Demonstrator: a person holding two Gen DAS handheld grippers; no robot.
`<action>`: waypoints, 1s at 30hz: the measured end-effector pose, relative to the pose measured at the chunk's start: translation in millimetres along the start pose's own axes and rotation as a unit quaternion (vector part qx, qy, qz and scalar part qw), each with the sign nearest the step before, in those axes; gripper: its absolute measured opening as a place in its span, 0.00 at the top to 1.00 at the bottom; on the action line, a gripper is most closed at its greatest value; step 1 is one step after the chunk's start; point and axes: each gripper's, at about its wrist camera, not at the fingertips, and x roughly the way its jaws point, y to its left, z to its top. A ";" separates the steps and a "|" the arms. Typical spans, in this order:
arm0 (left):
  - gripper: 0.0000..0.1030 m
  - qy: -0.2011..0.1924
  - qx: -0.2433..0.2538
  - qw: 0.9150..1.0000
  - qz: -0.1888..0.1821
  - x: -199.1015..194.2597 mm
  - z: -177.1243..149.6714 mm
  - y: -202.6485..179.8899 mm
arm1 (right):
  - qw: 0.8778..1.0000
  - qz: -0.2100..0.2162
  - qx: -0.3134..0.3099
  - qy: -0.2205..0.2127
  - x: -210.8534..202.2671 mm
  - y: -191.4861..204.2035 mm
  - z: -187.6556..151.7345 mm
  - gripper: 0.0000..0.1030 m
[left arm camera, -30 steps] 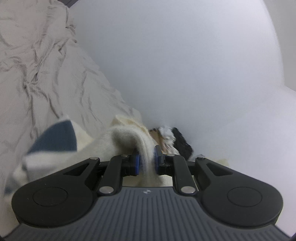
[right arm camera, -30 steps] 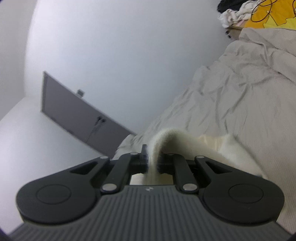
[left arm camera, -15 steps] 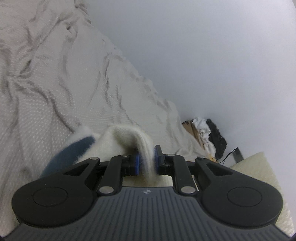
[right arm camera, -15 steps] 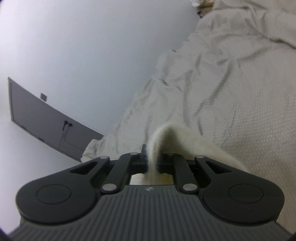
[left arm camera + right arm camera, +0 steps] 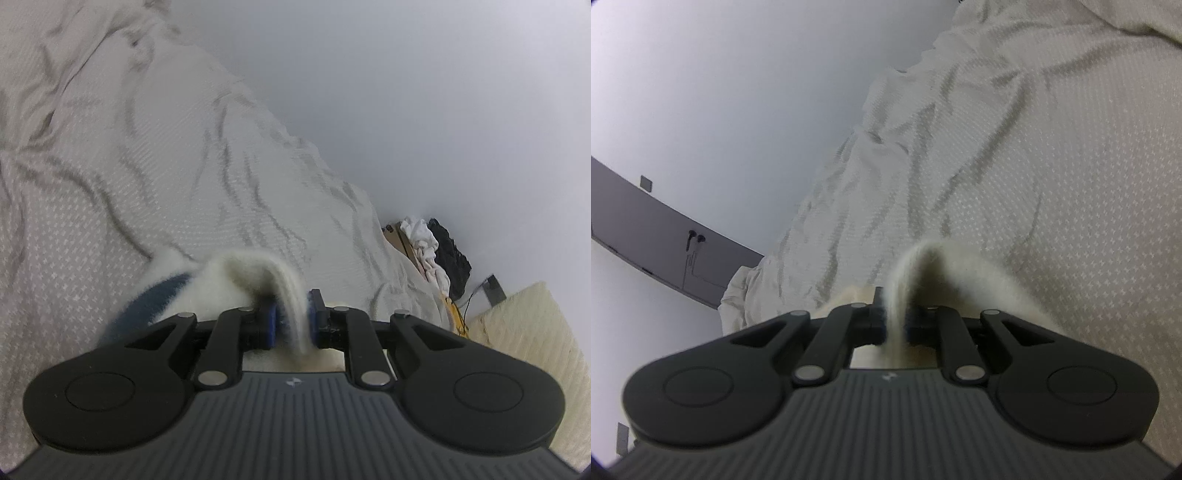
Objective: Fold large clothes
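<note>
Sweater (image 5: pixel 255 280), fuzzy cream with a navy stripe, is pinched at two spots and now sits low over the bed (image 5: pixel 110 166); a second ago it was up by the wall. Left gripper (image 5: pixel 291 325) jaws have just been opening, fabric between them, pads touching; probably letting go to lay the fold. Right gripper (image 5: pixel 895 326) clamped tight on cream knit. Garment body hidden below both grippers.

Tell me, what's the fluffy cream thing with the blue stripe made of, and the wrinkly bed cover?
The fluffy cream garment looks like wool or fleece knit: thick, with fuzzy edges. The pale bed cover looks like thin woven cotton: sharp creases, tiny repeating pattern.
</note>
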 end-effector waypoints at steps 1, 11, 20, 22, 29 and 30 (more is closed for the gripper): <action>0.75 0.002 0.013 1.000 0.001 -2.2 -1.5 -5.3 | 1.000 0.001 -0.003 0.001 -3.0 2.1 -1.3 0.86; 0.40 0.001 0.124 0.992 0.006 -33.6 -31.4 -70.6 | 0.992 0.023 -0.127 0.008 -37.5 51.8 -31.6 0.27; 0.40 0.033 0.187 0.981 0.032 -20.6 -93.3 -104.2 | 0.981 -0.028 -0.191 0.025 -42.2 60.3 -57.0 0.29; 0.40 0.040 0.206 0.977 0.044 -14.7 -106.8 -109.4 | 0.977 -0.044 -0.205 0.025 -38.7 61.1 -60.0 0.30; 0.40 0.033 0.251 0.964 0.083 -0.7 -128.6 -108.5 | 0.962 -0.084 -0.260 0.016 -22.8 64.4 -67.2 0.33; 0.40 0.035 0.254 0.963 0.089 0.9 -129.5 -107.1 | 0.960 -0.087 -0.264 0.015 -20.9 64.7 -67.3 0.33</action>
